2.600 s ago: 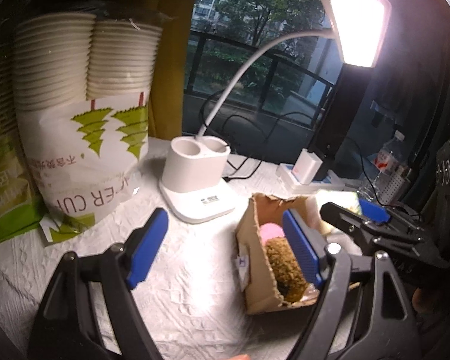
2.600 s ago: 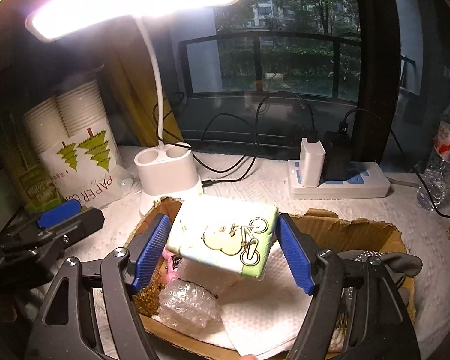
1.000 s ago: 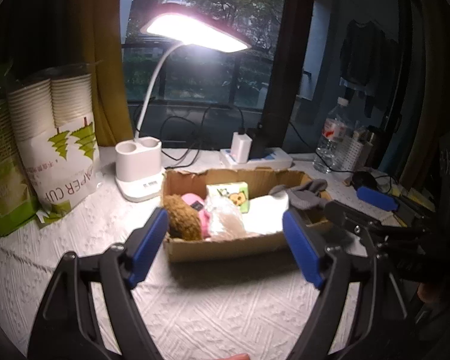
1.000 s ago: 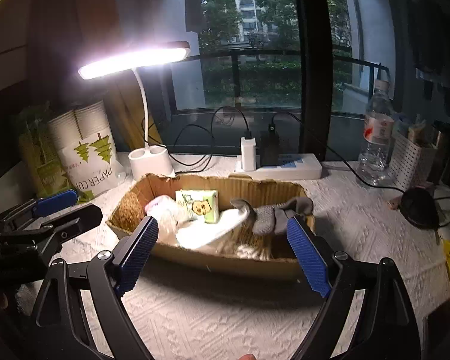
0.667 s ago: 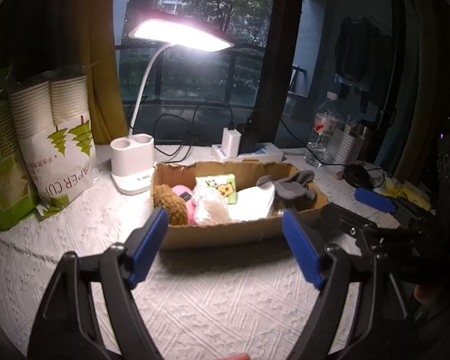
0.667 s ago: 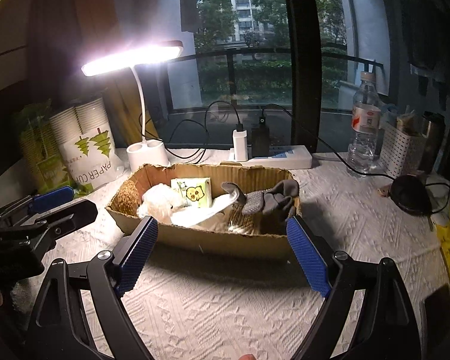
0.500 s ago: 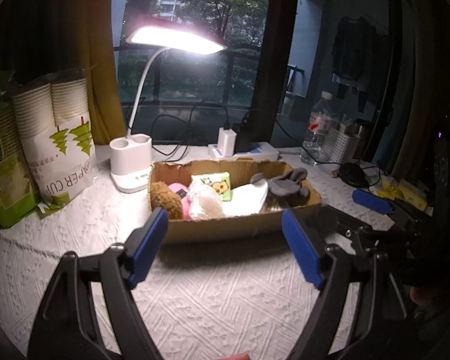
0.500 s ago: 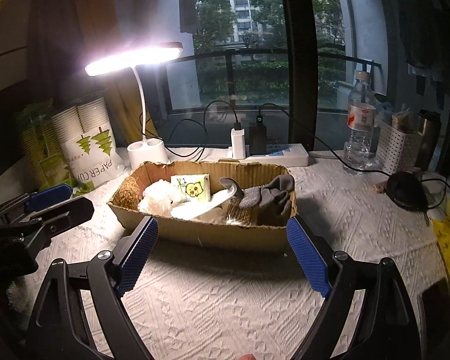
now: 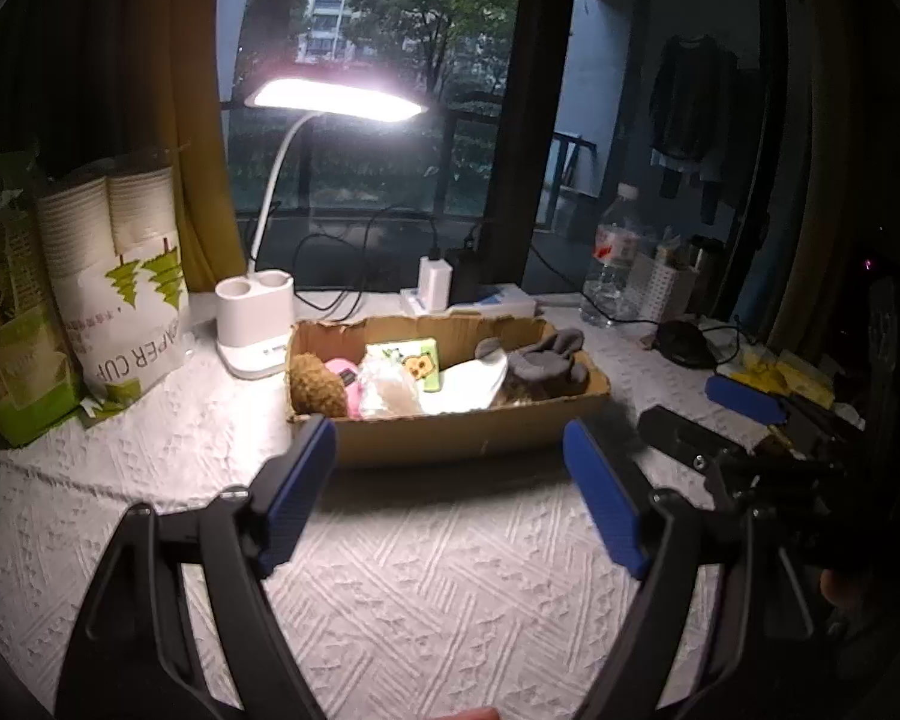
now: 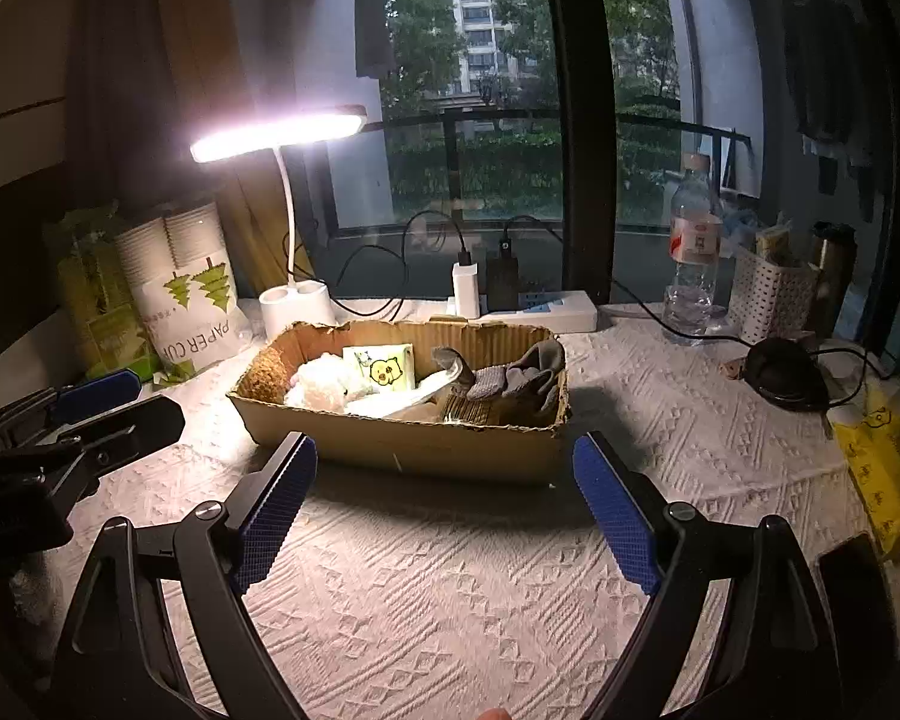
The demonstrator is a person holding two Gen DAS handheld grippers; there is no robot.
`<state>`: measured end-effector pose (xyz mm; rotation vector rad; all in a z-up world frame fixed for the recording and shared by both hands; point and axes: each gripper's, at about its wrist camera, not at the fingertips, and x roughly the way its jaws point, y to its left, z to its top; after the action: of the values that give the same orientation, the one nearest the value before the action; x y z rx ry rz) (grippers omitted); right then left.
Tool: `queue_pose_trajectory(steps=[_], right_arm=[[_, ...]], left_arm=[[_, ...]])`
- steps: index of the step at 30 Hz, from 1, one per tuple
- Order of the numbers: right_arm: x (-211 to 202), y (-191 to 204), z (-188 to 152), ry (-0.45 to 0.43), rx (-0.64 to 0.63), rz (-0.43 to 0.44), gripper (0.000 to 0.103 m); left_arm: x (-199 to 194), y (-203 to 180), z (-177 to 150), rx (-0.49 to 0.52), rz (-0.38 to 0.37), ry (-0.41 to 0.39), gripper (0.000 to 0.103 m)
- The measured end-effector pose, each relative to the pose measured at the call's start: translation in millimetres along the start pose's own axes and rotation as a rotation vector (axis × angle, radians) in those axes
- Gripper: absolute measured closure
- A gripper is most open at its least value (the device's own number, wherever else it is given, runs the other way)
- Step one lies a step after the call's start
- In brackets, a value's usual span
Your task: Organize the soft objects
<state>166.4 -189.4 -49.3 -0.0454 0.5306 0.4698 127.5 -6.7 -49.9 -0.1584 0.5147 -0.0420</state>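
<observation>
A shallow cardboard box point(image 9: 450, 435) point(image 10: 414, 447) stands on the white textured cloth. It holds a brown fuzzy ball point(image 9: 317, 384), a pink item point(image 9: 343, 369), a crinkled plastic bag point(image 9: 387, 387), a green tissue pack with a cartoon point(image 9: 414, 360) point(image 10: 381, 367), white paper point(image 9: 468, 384) and a grey glove point(image 9: 543, 360) point(image 10: 510, 381). My left gripper point(image 9: 450, 483) is open and empty, in front of the box. My right gripper point(image 10: 444, 495) is open and empty, also in front of the box. Each gripper shows at the edge of the other's view.
A lit white desk lamp point(image 9: 255, 330) stands behind the box at the left. A bag of paper cups point(image 9: 120, 282) and a green pack point(image 9: 12, 330) stand far left. A power strip point(image 10: 528, 306), a water bottle point(image 10: 693, 252), a white basket point(image 10: 771, 294) and a yellow pack point(image 10: 888, 456) lie right.
Both grippers have drawn back from the box. The right gripper held the green tissue pack over the box 2.6 s ago; the pack now lies in the box and the gripper is empty.
</observation>
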Motion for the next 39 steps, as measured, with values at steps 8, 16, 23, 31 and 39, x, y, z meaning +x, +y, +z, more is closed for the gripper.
queue_pose_trajectory(steps=[8,16,23,31,39], right_arm=[[-21.4,4.7,2.6,-0.037,-0.018,-0.010,0.013],[-44.1,10.7,5.3,-0.069,-0.033,-0.025,0.013],[-66.8,17.3,8.7,-0.094,-0.042,-0.040,0.013],[-87.5,20.4,13.3,-0.107,-0.053,-0.048,0.013],[-92.3,21.7,14.1,-0.110,-0.052,-0.053,0.013]], left_arm=[[-18.3,-7.7,4.0,0.020,-0.007,-0.029,0.023],[-39.1,-15.4,9.6,0.041,0.011,-0.064,0.023],[-55.9,-18.0,12.6,0.056,0.039,-0.089,0.023],[-73.9,-21.6,14.5,0.063,0.047,-0.126,0.004],[-83.5,-20.9,14.9,0.064,0.090,-0.138,0.004]])
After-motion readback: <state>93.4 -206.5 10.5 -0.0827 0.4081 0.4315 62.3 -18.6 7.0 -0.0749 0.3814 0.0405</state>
